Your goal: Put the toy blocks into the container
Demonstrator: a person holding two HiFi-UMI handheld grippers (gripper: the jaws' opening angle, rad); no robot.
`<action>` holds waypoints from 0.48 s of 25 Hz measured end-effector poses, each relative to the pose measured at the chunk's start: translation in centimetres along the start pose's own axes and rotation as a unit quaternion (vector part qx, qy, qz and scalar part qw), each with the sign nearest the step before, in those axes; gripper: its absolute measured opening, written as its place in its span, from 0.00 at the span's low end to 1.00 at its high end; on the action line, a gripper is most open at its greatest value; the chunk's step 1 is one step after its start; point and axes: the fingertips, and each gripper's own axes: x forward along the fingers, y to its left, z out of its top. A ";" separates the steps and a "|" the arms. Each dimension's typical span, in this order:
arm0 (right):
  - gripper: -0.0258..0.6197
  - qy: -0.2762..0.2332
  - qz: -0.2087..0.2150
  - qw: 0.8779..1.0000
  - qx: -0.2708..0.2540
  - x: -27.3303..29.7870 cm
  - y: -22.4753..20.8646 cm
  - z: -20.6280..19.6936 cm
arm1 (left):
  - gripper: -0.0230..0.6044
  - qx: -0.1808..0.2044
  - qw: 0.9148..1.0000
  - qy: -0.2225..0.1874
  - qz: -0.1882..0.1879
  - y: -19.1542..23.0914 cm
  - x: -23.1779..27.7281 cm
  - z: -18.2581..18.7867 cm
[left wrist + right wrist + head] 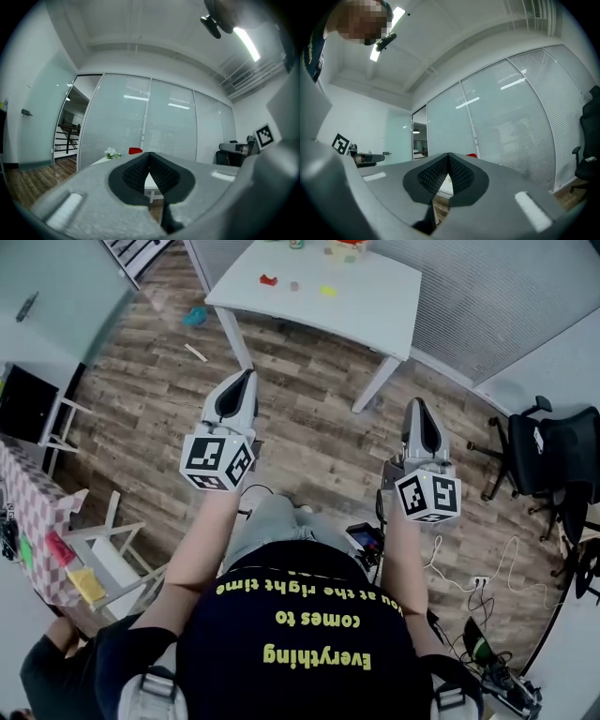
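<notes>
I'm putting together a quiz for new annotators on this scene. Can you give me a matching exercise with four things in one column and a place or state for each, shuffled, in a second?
Things:
1. red block
2. teal item
3. black office chair
4. left gripper

Place or state:
A. on the floor, just left of the white table
B. fingers shut, nothing between them
C. on top of the white table
D. at the head view's right edge

Pairs: 1-C; 2-A; 3-D; 4-B
</notes>
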 end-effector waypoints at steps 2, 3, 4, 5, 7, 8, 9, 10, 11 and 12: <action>0.05 0.001 0.000 1.000 0.004 0.1 -0.2 -0.2 | 0.04 0.002 1.000 0.000 0.001 -0.1 0.0 0.2; 0.05 0.003 0.001 1.000 0.005 0.2 -0.2 -0.3 | 0.04 0.002 1.000 0.000 0.002 -0.1 0.1 0.2; 0.05 0.004 0.003 1.000 0.006 0.3 -0.3 -0.4 | 0.04 0.003 1.000 -0.001 0.003 0.0 0.2 0.3; 0.05 0.005 0.004 1.000 0.007 0.5 -0.3 -0.6 | 0.04 0.003 1.000 -0.002 0.005 0.1 0.3 0.3; 0.05 0.008 0.006 1.000 0.008 1.0 -0.3 -0.9 | 0.04 0.003 1.000 -0.002 0.007 0.4 0.7 0.3; 0.05 0.009 0.006 1.000 0.009 1.2 -0.4 -1.0 | 0.04 0.004 1.000 -0.003 0.007 0.5 0.8 0.2; 0.05 0.010 0.006 1.000 0.009 1.5 -0.4 -1.1 | 0.04 0.004 1.000 -0.003 0.006 0.6 1.1 0.2; 0.05 0.010 0.006 1.000 0.009 1.9 -0.5 -1.2 | 0.04 0.004 1.000 -0.004 0.005 0.9 1.4 0.2; 0.05 0.010 0.007 1.000 0.008 2.4 -0.4 -1.3 | 0.04 0.003 1.000 -0.005 0.005 1.2 1.8 0.2; 0.05 0.009 0.007 1.000 0.006 3.0 -0.4 -1.4 | 0.03 0.003 1.000 -0.006 0.004 1.6 2.2 0.2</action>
